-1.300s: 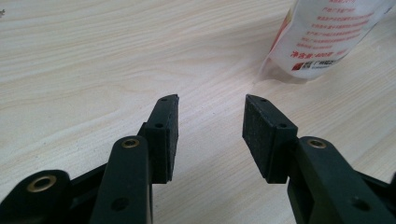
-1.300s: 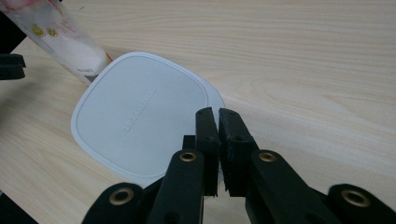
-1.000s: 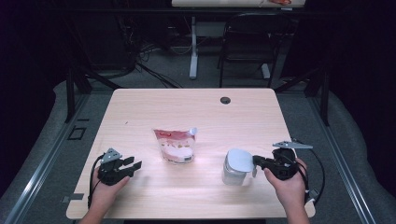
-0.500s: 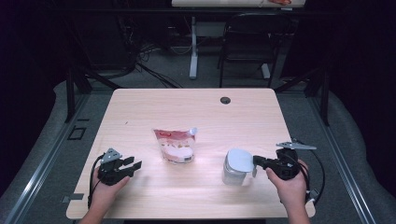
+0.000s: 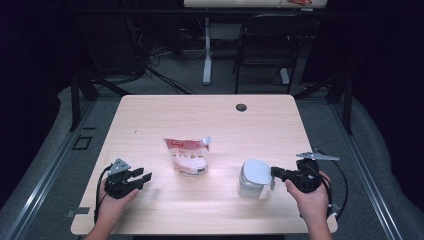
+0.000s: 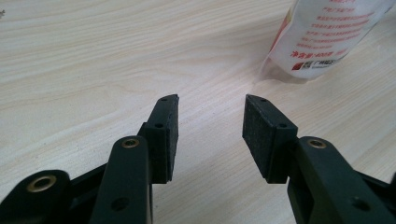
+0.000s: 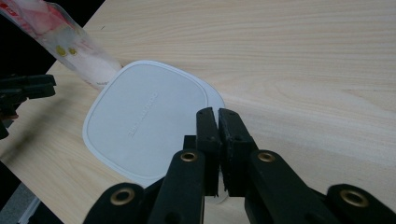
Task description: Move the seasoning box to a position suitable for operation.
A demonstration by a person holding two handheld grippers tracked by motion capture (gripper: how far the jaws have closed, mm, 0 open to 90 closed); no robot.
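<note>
- The light wooden table carries everything, and both grippers rest low at its near edge, well apart from each other.
- A red-and-white stand-up pouch with a spout at its top corner lies flat between the two grippers, nearer the left one. In the left gripper view its printed lower end sits ahead and to the right of the jaws, not touching them.
- A clear container with a white lid stands just ahead of the right gripper's tips. In the right gripper view the rounded-square lid lies directly under and beyond the jaws.
- The right gripper, held in the person's right hand, has its jaws pressed together. Whether they pinch the lid's rim cannot be told.
- The left gripper has its jaws standing apart with only bare tabletop between the pads.
</note>
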